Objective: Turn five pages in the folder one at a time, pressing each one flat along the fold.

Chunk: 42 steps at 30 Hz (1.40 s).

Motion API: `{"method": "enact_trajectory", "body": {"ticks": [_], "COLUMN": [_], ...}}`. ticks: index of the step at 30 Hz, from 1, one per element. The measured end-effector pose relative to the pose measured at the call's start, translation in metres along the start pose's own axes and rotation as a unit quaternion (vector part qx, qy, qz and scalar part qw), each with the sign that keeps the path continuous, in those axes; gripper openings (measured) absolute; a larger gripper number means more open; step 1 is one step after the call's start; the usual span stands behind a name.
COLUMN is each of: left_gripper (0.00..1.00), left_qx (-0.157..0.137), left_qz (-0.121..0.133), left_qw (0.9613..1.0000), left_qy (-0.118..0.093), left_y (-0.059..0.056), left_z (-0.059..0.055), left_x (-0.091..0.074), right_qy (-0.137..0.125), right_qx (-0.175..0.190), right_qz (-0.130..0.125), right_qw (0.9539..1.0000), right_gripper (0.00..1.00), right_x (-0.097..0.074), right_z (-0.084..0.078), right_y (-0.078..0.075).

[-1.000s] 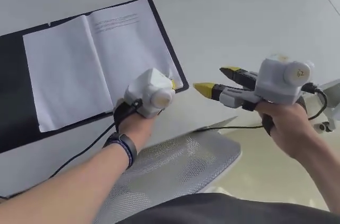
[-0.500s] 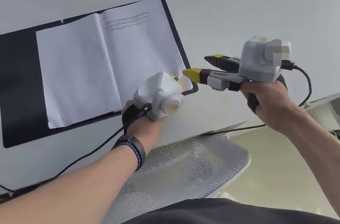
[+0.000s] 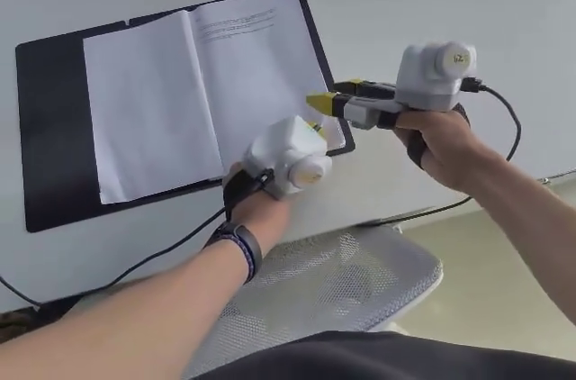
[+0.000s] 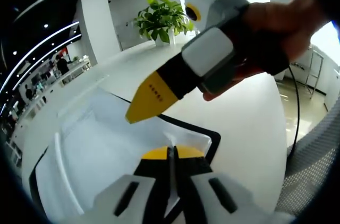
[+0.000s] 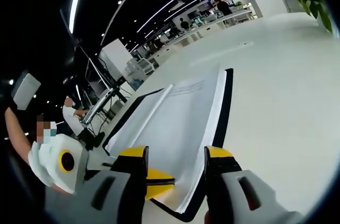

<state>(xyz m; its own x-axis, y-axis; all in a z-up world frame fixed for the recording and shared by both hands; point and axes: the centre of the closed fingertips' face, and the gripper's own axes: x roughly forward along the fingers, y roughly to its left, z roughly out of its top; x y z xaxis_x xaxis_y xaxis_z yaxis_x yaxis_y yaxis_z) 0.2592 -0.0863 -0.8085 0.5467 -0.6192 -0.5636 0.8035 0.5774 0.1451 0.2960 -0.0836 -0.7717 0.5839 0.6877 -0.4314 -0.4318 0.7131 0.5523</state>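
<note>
- The folder (image 3: 49,128) lies open on the table (image 3: 432,2), at 11 o'clock in the head view, with its fold running roughly 12 to 6.
- Left gripper (image 4: 171,152): jaws pressed together, tips at the 5 o'clock corner of the right page (image 3: 261,74). I cannot tell whether a sheet sits between them.
- Right gripper (image 5: 176,156): jaws spread, aimed at that same corner from 3 o'clock. In its own view the left gripper's tip lies between them.
- Step, as I judge it: starting a page turn by freeing one sheet at the corner.
- Next move: the right jaws must close on a single sheet, carry it over toward 9 o'clock, then press it flat along the fold.
</note>
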Motion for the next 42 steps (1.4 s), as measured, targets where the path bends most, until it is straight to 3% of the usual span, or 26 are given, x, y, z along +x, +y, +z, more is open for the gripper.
{"method": "enact_trajectory", "body": {"ticks": [11, 18, 21, 22, 25, 31, 34, 38, 42], "left_gripper": [0.00, 0.00, 0.00, 0.01, 0.01, 0.03, 0.11, 0.20, 0.31], "left_qx": [-0.003, -0.011, -0.034, -0.054, -0.040, -0.059, -0.096, -0.092, -0.106], "left_qz": [-0.002, -0.006, -0.012, -0.018, -0.023, -0.045, -0.073, -0.083, -0.084], "left_qw": [1.0000, 0.9999, 0.9993, 0.9984, 0.9989, 0.9972, 0.9927, 0.9923, 0.9908], "left_qy": [-0.001, 0.000, 0.001, 0.000, 0.002, 0.007, 0.004, 0.001, 0.005], "left_y": [0.000, 0.001, 0.002, 0.002, 0.001, 0.001, -0.006, -0.011, -0.011], "left_z": [0.000, 0.001, 0.001, 0.001, 0.001, 0.002, 0.005, 0.006, 0.007], "left_x": [0.000, -0.001, 0.000, -0.001, -0.001, -0.001, -0.003, -0.003, -0.006], "right_qy": [0.004, 0.010, 0.016, 0.013, 0.007, 0.001, 0.000, 0.001, 0.001], "right_qx": [0.017, 0.040, 0.043, 0.046, 0.061, 0.069, 0.071, 0.069, 0.067], "right_qz": [0.008, -0.012, -0.021, -0.020, -0.020, -0.021, -0.021, -0.021, -0.020], "right_qw": [0.9998, 0.9991, 0.9987, 0.9987, 0.9979, 0.9974, 0.9973, 0.9974, 0.9976], "right_gripper": [0.32, 0.08, 0.00, 0.00, 0.00, 0.00, 0.00, 0.00, 0.00], "right_x": [0.008, 0.009, 0.010, 0.010, 0.009, 0.008, 0.008, 0.007, 0.006], "right_z": [-0.009, -0.016, -0.019, -0.019, -0.018, -0.017, -0.016, -0.014, -0.013], "right_y": [0.004, -0.009, -0.012, -0.011, -0.010, -0.008, -0.006, -0.005, -0.003]}}
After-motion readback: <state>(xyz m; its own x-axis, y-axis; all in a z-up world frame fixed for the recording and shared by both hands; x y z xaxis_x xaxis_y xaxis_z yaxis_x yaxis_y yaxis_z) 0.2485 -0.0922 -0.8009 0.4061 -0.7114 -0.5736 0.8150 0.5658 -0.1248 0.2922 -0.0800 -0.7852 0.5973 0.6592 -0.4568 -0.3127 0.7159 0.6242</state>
